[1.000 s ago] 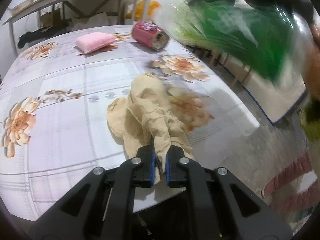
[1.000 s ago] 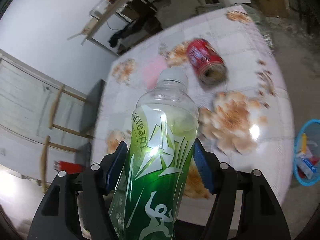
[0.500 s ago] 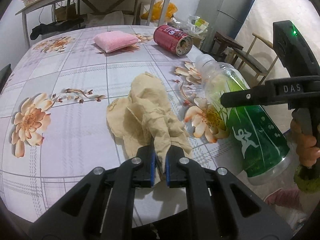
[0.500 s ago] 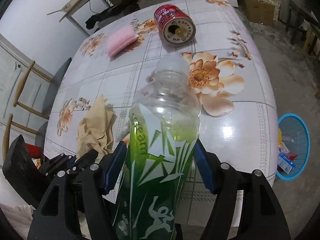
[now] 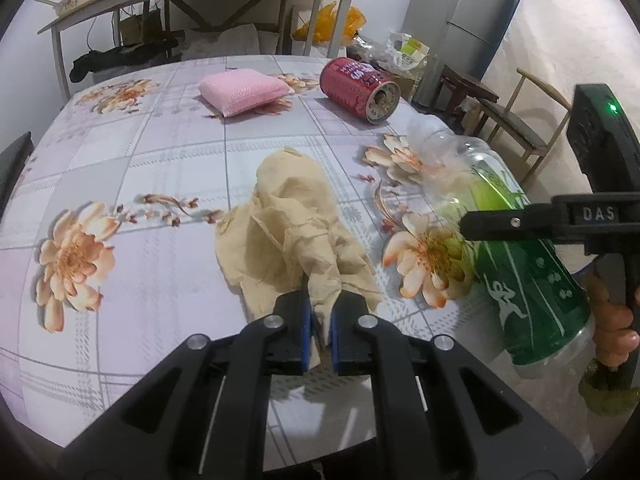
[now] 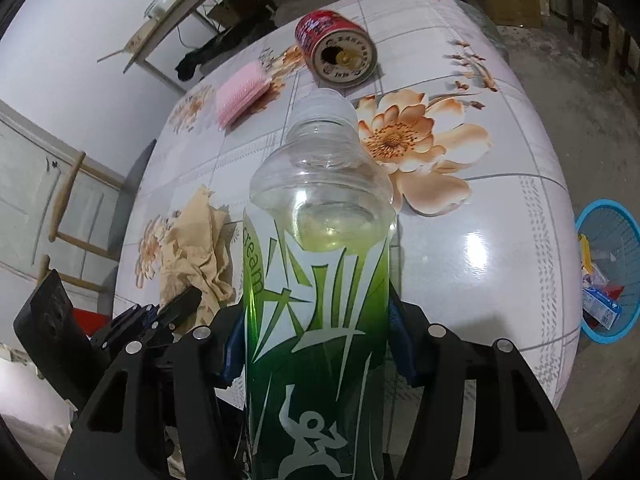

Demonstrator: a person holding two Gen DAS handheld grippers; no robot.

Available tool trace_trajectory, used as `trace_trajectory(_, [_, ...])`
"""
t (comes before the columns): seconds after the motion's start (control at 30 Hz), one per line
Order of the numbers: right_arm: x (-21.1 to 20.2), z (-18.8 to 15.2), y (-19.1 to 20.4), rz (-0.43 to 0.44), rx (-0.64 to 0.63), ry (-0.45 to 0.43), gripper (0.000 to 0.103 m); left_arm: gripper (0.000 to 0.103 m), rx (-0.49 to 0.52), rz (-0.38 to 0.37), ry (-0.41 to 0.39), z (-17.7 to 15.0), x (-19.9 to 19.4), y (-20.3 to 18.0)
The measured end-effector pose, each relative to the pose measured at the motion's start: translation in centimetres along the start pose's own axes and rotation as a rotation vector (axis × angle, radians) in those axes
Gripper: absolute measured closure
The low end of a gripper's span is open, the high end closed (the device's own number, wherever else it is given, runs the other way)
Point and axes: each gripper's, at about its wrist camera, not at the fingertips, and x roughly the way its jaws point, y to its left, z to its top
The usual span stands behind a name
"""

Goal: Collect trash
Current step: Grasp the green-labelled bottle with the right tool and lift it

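My left gripper [image 5: 319,334] is shut on the near end of a crumpled tan paper napkin [image 5: 294,232] that lies on the floral table [image 5: 160,168]. My right gripper [image 6: 316,344] is shut on a green-labelled plastic bottle [image 6: 320,280], held tilted over the table's right edge, cap pointing away; the bottle also shows in the left wrist view [image 5: 520,264]. A red can [image 5: 358,90] lies on its side at the far right of the table. The napkin [image 6: 196,256] and the left gripper [image 6: 160,316] show at the left of the right wrist view.
A pink sponge [image 5: 244,90] lies at the far middle of the table. A blue trash basket [image 6: 610,268] with litter stands on the floor to the right of the table. Chairs, a shelf and a fridge stand around.
The right gripper has swung the bottle down from high above to beside the table's right edge. The left gripper has stayed shut on the napkin.
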Motion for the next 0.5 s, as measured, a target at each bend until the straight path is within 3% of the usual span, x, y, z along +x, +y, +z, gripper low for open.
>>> trace_trajectory(0.5, [-1.2,-0.3,-1.1,0.035,0.027,-0.039,0.046,0.097,0.03,0.057,-0.028,1.6,-0.7,-0.5])
